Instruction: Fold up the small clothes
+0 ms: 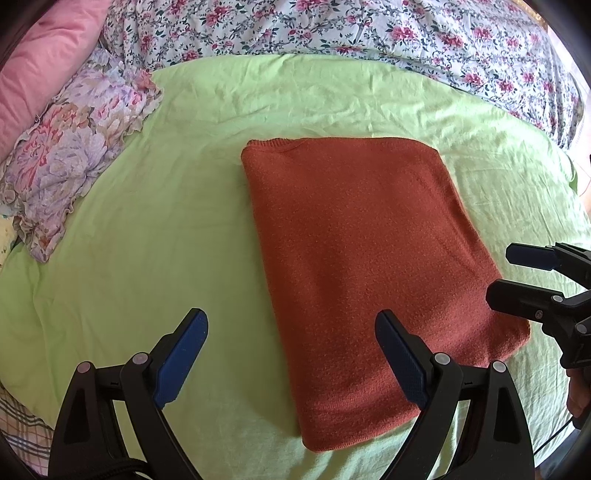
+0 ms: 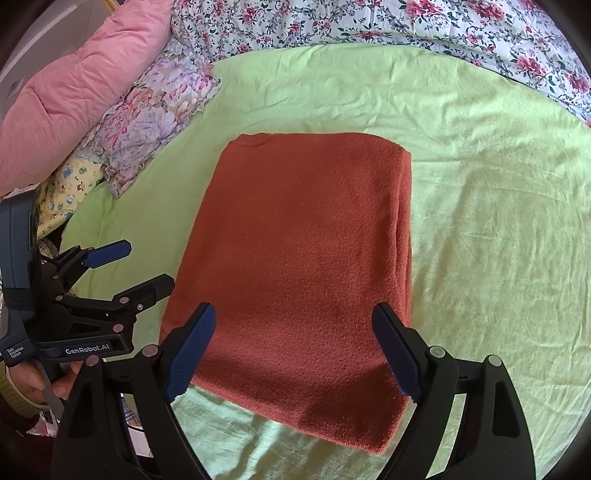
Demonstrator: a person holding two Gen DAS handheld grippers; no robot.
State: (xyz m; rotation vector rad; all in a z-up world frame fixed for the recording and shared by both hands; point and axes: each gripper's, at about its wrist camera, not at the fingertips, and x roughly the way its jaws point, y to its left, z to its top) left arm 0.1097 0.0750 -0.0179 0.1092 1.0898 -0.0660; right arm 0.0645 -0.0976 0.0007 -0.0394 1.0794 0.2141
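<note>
Sweater (image 1: pixel 354 266) folded on green sheet (image 1: pixel 147 240); floral pillow (image 1: pixel 74 155) left, apart

- Ahead of your grippers, the bed's green sheet (image 1: pixel 147 258) carries the folded rust sweater (image 1: pixel 362 258).
- Far left: floral pillow (image 1: pixel 74 155), pink pillow (image 1: pixel 40 70).
- Beyond, what looks like a flowered quilt (image 1: pixel 332 29).

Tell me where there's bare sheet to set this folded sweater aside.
Widest bare green sheet lies right of the rust sweater, up to the floral quilt. A narrower strip lies between the sweater and the floral pillow. Crowded far left: pillows stacked.
</note>
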